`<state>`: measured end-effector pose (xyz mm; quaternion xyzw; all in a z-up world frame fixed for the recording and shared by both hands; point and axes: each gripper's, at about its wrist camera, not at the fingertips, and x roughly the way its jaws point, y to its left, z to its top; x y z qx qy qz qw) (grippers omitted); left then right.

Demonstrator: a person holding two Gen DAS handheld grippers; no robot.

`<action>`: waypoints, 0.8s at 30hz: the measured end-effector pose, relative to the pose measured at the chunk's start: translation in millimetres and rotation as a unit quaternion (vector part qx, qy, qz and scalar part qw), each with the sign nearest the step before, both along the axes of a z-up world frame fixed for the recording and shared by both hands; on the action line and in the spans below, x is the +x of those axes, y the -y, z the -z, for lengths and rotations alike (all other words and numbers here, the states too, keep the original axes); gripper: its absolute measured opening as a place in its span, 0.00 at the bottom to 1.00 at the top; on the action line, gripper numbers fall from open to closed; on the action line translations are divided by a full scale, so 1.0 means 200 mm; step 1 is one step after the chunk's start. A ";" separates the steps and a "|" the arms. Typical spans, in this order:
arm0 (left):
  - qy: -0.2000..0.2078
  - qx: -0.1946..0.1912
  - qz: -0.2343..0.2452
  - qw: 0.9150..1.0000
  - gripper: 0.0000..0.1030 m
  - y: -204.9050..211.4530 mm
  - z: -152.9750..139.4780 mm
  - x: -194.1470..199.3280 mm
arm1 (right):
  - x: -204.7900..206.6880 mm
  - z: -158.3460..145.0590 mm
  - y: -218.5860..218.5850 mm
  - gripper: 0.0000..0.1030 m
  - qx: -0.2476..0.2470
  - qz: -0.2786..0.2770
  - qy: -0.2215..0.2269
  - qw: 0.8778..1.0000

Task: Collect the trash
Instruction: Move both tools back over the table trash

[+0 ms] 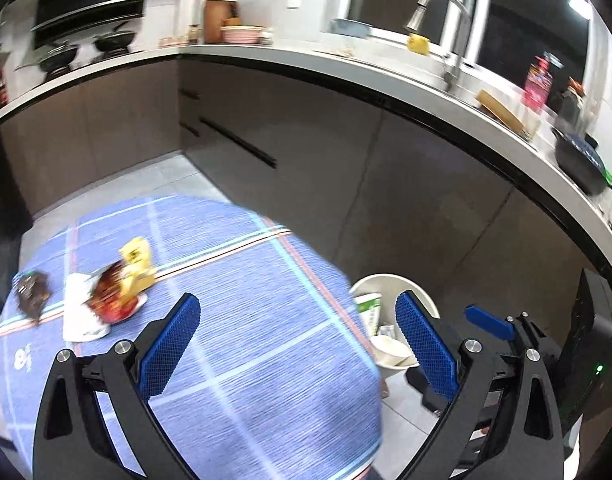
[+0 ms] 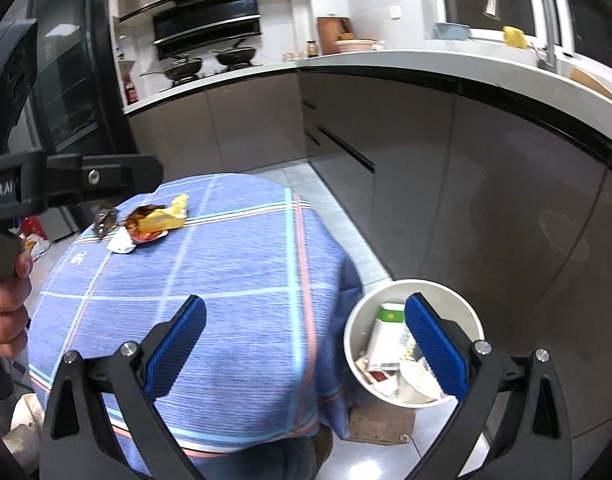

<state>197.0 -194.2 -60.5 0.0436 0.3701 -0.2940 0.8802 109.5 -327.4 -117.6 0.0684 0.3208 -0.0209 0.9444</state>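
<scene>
Both grippers, left (image 1: 295, 344) and right (image 2: 306, 344), gape empty above the blue checked tablecloth (image 2: 233, 280); crumpled snack wrappers (image 2: 155, 222) lie far across it, round white bin (image 2: 352, 344) beside

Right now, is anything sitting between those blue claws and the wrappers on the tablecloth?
Nothing visible. Both the left gripper and right gripper are open and empty, and only bare blue tablecloth lies between them and the wrappers at its far left. The bin stands off the right edge.

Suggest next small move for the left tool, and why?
Probably reach the left tool forward-left toward the wrapper pile on the blue tablecloth. Both tools are open and empty, the right tool sits near the bin, which already holds trash, while wrappers remain on the table.
</scene>
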 end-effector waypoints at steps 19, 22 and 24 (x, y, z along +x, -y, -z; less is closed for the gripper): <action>-0.038 -0.041 -0.173 0.983 0.92 -0.96 0.12 0.05 | 0.28 -0.08 -0.53 0.97 0.019 -0.097 0.005 0.995; -0.043 -0.048 -0.179 0.982 0.91 -1.04 0.14 0.06 | 0.38 -0.07 -0.60 0.97 0.025 -0.100 -0.019 0.995; -0.046 -0.056 -0.177 0.982 0.91 -1.09 0.15 0.07 | 0.44 -0.06 -0.63 0.97 0.036 -0.098 -0.032 0.994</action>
